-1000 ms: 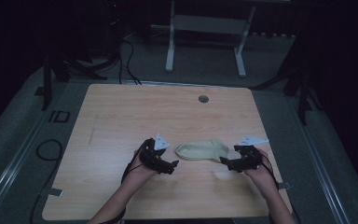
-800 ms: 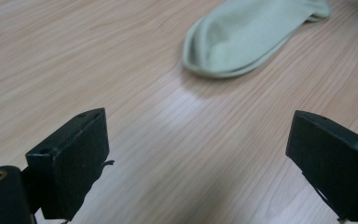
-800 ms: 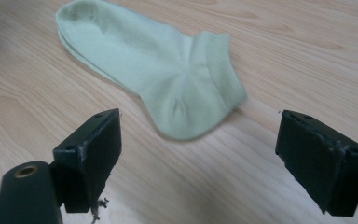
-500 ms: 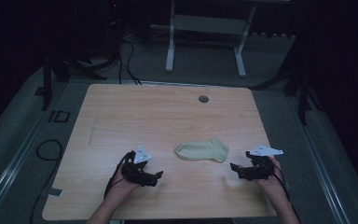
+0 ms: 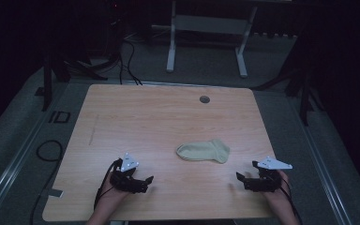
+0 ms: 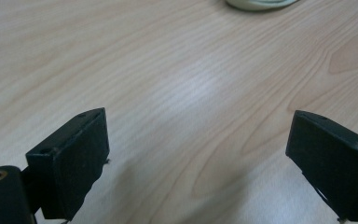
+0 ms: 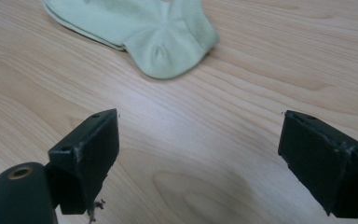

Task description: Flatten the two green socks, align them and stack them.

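Here, sock (image 5: 203,151) mid-table (flat), left hand-held gripper (image 5: 145,181) and right hand-held gripper (image 5: 240,179) near front edge, jaws apart.

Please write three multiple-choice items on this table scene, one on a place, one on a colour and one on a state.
1. Where does the sock lie on the table?
A. Between the two tongs, apart from both
B. Under the left tongs
C. Over the round hole at the far edge

2. What colour is the sock?
A. Dark blue
B. Pale yellow-green
C. Red

3. How do the jaws of the left tongs and the right tongs stand?
A. Both shut on the sock
B. One shut, one open
C. Both open and empty

Key:
1 A, since the high view shows bare wood between the sock and each of the tongs.
2 B, as the right gripper view shows the fabric up close.
3 C, since each gripper view shows wide-set jaws with only tabletop between them.
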Demonstrator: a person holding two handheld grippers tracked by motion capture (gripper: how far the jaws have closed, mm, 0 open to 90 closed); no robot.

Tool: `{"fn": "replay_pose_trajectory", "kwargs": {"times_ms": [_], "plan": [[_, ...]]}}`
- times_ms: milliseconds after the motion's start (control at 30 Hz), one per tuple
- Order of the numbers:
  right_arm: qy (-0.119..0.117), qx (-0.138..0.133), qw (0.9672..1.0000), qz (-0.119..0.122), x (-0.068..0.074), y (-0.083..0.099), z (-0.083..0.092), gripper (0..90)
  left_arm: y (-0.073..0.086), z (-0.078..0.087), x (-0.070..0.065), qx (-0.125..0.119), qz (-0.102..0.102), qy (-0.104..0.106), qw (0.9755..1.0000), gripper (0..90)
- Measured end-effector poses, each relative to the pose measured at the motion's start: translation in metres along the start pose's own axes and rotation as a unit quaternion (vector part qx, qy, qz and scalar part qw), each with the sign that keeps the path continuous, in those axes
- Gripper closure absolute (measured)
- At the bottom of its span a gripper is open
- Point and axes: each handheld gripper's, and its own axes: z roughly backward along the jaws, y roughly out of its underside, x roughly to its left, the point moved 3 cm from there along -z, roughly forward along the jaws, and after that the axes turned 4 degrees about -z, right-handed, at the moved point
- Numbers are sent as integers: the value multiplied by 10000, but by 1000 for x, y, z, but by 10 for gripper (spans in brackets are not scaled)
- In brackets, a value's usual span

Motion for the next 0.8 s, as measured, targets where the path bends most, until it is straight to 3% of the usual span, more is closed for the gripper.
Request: {"fn": "replay_pose_trajectory", "kwargs": {"times_ms": [167,433,667,800], "plan": [[206,8,9998,24,-3,10,5,122,8,8,-1,-1,-25,-124,9999,59],[197,-280,9992,-219,-7,15,15,125,22,22,0,-65,-31,-325,9994,58],[364,-245,9989,-174,-14,19,18,127,32,27,5,6,67,-379,9993,58],[344,-279,9989,-176,-15,19,18,131,36,26,5,52,73,-390,9992,58]]}}
